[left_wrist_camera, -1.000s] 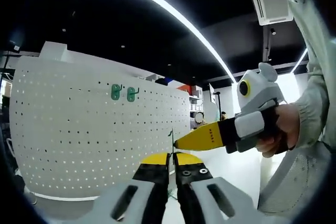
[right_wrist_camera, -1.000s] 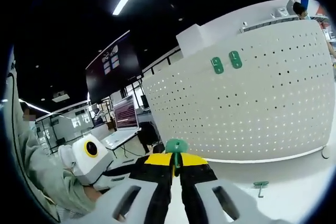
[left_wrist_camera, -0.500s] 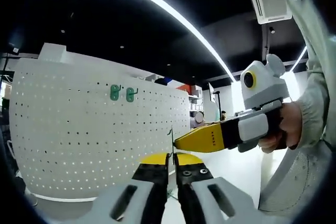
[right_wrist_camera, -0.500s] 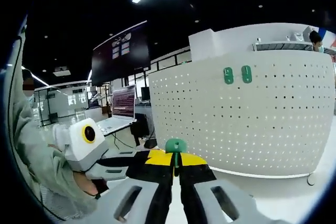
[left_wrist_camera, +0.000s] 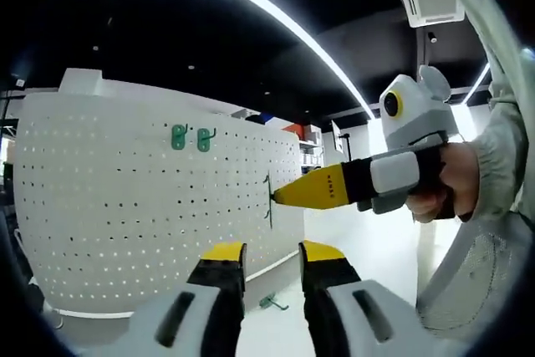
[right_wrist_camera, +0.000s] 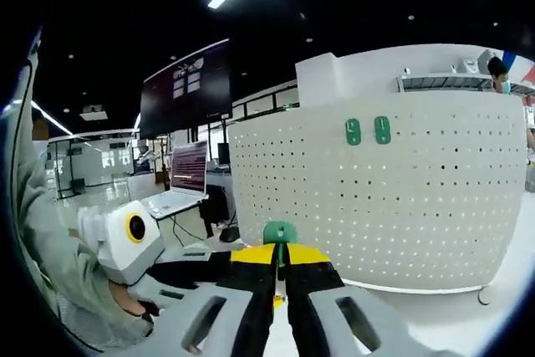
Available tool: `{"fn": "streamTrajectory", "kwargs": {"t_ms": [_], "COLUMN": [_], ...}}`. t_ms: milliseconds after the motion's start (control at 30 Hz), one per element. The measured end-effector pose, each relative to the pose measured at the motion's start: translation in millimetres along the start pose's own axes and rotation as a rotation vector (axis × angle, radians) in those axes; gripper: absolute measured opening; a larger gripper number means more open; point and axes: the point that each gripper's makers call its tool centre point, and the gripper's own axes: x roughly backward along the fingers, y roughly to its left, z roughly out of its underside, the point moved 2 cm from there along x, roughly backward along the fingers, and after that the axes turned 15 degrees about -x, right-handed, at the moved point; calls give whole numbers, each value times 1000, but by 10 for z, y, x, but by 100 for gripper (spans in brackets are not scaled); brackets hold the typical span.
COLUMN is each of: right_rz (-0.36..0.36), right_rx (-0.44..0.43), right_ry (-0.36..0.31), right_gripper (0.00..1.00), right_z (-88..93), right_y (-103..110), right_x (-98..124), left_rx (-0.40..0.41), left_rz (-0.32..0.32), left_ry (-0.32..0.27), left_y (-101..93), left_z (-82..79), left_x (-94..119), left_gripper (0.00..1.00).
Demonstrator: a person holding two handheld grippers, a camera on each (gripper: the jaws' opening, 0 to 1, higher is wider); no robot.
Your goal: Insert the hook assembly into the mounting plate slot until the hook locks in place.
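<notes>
- Right gripper point(right_wrist_camera: 280, 258): fingers pinch the green hook assembly point(right_wrist_camera: 280, 234), whose round head stands above the yellow tips.
- Left gripper point(left_wrist_camera: 272, 255): fingers spread apart, holding nothing.
- A spare green hook point(left_wrist_camera: 272, 301) lies on the white counter point(left_wrist_camera: 368, 248) below.
- Ahead, the white pegboard point(right_wrist_camera: 401, 198) carries two green mounting plates point(right_wrist_camera: 368, 130) near its top edge.
- A laptop point(right_wrist_camera: 180, 186) sits off to the left.

White pegboard point(right_wrist_camera: 401, 198) dotted with holes; green hooks point(right_wrist_camera: 368, 130); yellow-tipped black tongs point(right_wrist_camera: 280, 258); green hook piece point(right_wrist_camera: 280, 232).
</notes>
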Motion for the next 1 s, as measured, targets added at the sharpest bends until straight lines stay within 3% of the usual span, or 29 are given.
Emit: {"fn": "streamTrajectory", "kwargs": {"t_ms": [100,400,1000], "right_rz": [19,90,216], "right_rx": [-5,-5,33], "right_ry": [-11,-49,-153], "right_gripper": [1,1,1], "right_z": [-51,-217,-691], "right_y": [-73,-322,-717], "right_x": [15,78,198], "left_rx": [-15,-23,-32], "left_rz": [-9,-67,-106], "left_ry": [1,20,11], "left_y": [3,112,204], "left_z": [3,22,-9], "left_x": [-7,11,39], "left_gripper": [42,59,59]}}
